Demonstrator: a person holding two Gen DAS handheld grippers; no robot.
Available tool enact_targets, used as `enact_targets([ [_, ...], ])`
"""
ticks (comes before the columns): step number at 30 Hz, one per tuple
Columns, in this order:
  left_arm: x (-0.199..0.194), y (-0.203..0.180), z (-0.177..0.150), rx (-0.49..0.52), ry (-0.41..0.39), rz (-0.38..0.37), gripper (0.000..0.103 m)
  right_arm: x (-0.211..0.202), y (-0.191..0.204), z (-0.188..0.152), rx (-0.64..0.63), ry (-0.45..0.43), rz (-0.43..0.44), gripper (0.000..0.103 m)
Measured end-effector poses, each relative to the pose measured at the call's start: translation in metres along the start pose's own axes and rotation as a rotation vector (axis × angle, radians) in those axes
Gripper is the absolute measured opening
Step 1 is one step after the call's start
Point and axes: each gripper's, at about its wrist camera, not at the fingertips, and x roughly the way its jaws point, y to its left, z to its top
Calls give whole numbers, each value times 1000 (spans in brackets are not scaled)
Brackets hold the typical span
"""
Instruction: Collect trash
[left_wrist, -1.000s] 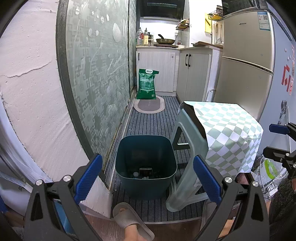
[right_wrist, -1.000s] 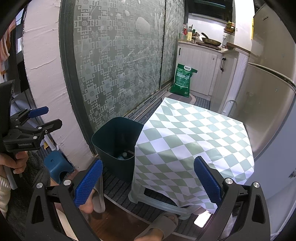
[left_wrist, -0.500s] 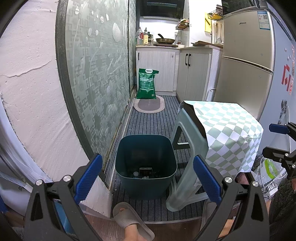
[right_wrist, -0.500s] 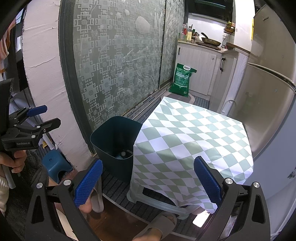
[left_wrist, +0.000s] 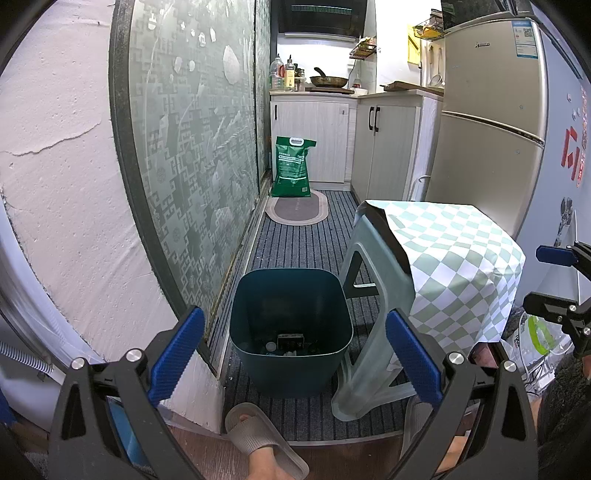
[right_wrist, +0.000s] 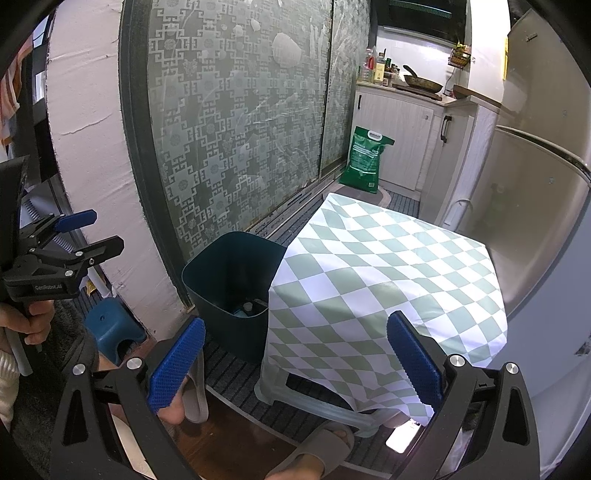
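Trash: a few small pieces are lying at the bottom of the teal bin (left_wrist: 291, 328), which is standing on the striped floor mat just beside the stool under its checked cloth (right_wrist: 384, 273).
Progress: looking nearly done (no loose trash is showing on the cloth or floor).
Left hand-held gripper (left_wrist: 295, 347): gaping wide, holding nothing.
Right hand-held gripper (right_wrist: 295, 354): gaping wide, holding nothing.
Writing: the green sack (left_wrist: 291, 166) is carrying print too small to read.

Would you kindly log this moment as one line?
left gripper: open, empty | right gripper: open, empty | bin: holds trash | stool cloth: bare
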Motion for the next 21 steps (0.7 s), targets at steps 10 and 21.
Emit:
enact_targets([
  [10,0,0,0,1,0,-1,100,1,-1,0,-6,1,3,100],
  [21,0,0,0,1,0,-1,100,0,-1,-1,-9,2,4,100],
])
